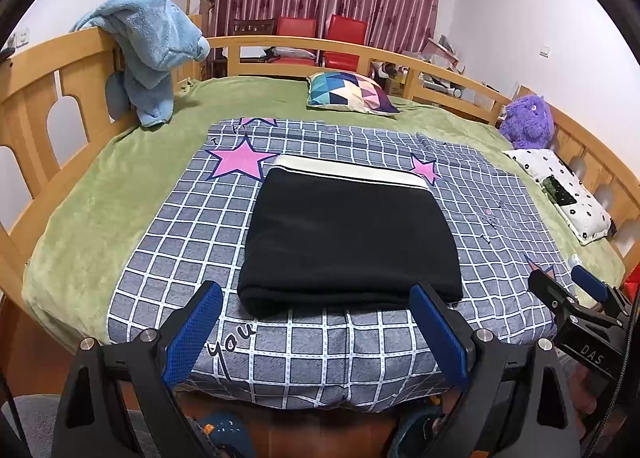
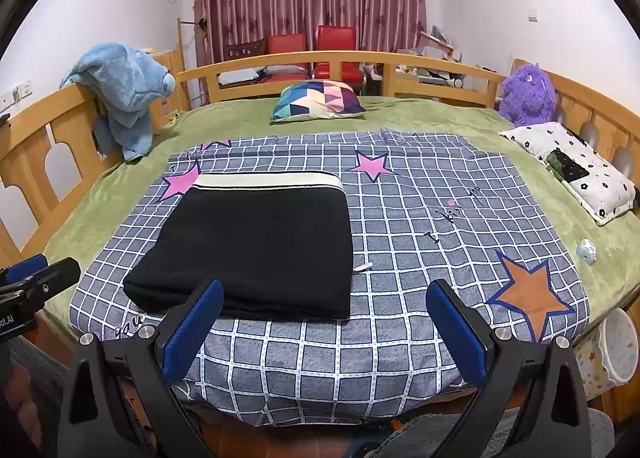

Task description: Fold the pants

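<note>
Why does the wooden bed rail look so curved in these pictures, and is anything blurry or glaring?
Left wrist view: the fisheye lens bows the bed rail and blacks out the corners; the black pants are sharp but show little fold detail. Right wrist view: same bowing; lighting is soft and even, no glare, and the right gripper stays in focus.

black pants (image 1: 348, 234), cream waistband (image 1: 348, 169), grey checked sheet (image 1: 160, 258)

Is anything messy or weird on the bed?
The black pants lie neatly folded on the checked sheet. A small white scrap sits just beside their right edge, and a fluffy blue garment is slung untidily over the wooden rail.
</note>
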`<state>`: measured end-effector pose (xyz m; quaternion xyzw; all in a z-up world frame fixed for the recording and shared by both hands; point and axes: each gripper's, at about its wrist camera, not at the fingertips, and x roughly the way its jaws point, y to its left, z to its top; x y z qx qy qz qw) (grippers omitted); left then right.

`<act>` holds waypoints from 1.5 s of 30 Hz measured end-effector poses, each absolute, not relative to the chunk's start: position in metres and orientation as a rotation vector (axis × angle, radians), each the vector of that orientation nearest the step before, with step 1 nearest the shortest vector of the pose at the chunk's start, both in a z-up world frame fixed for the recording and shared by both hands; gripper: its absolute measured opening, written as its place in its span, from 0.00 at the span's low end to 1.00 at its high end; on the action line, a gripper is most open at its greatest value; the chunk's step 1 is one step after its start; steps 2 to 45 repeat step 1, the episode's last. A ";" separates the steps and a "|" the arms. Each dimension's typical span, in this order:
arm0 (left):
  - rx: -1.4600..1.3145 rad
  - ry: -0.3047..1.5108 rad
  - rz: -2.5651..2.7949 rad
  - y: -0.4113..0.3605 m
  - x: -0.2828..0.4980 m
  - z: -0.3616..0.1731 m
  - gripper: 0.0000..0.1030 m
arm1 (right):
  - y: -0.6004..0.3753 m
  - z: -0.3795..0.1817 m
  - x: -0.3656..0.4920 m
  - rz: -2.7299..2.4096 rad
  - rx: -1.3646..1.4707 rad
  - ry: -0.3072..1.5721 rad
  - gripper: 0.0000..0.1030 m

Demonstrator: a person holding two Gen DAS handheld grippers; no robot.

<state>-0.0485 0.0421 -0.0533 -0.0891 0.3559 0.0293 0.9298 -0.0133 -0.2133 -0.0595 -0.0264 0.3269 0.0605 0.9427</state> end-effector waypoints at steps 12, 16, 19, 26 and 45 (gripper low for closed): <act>-0.188 0.722 0.050 0.042 -0.050 -0.052 0.92 | -0.214 -0.060 -0.013 0.124 -0.051 0.668 0.97; -0.188 0.722 0.050 0.042 -0.050 -0.052 0.92 | -0.214 -0.060 -0.013 0.124 -0.051 0.668 0.97; -0.188 0.722 0.050 0.042 -0.050 -0.052 0.92 | -0.214 -0.060 -0.013 0.124 -0.051 0.668 0.97; -0.188 0.722 0.050 0.042 -0.050 -0.052 0.92 | -0.214 -0.060 -0.013 0.124 -0.051 0.668 0.97; -0.188 0.722 0.050 0.042 -0.050 -0.052 0.92 | -0.214 -0.060 -0.013 0.124 -0.051 0.668 0.97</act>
